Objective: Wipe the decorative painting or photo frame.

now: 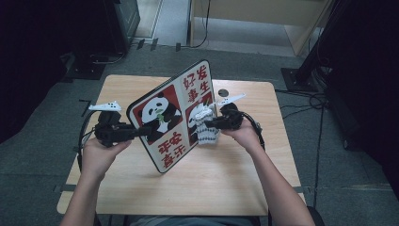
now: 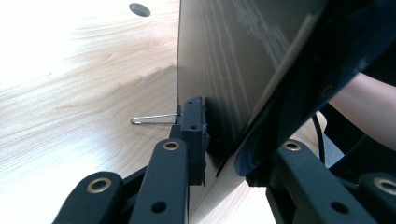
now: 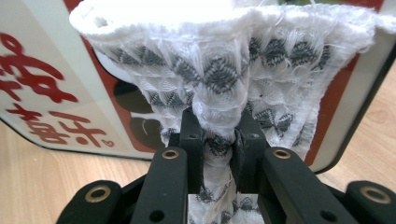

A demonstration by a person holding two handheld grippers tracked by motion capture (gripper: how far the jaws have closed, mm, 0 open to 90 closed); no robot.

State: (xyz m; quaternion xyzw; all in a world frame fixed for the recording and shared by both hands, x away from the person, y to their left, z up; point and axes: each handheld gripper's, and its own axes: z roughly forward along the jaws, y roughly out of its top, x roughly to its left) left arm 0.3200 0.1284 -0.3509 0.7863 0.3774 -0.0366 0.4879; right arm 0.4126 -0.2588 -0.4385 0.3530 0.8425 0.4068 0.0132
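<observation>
A panda board (image 1: 174, 117) with red Chinese characters stands tilted on one corner on the wooden table (image 1: 211, 188). My left gripper (image 1: 143, 132) is shut on its left edge. In the left gripper view the jaws (image 2: 224, 149) clamp the dark board (image 2: 224, 60) edge-on. A thin wire loop (image 2: 152, 118) sticks out by the left pad. My right gripper (image 1: 209, 123) is shut on a white cloth (image 1: 205, 128) with grey diamonds, held against the board's picture side. In the right gripper view the cloth (image 3: 219, 70) bunches between the jaws (image 3: 218, 144) in front of the board (image 3: 51, 93).
A round hole (image 1: 223, 92) is cut near the table's far edge, behind the board. Cables (image 1: 306, 101) and a black stand base (image 1: 296, 77) lie on the grey floor to the right. Bare tabletop spreads in front of the board toward the person.
</observation>
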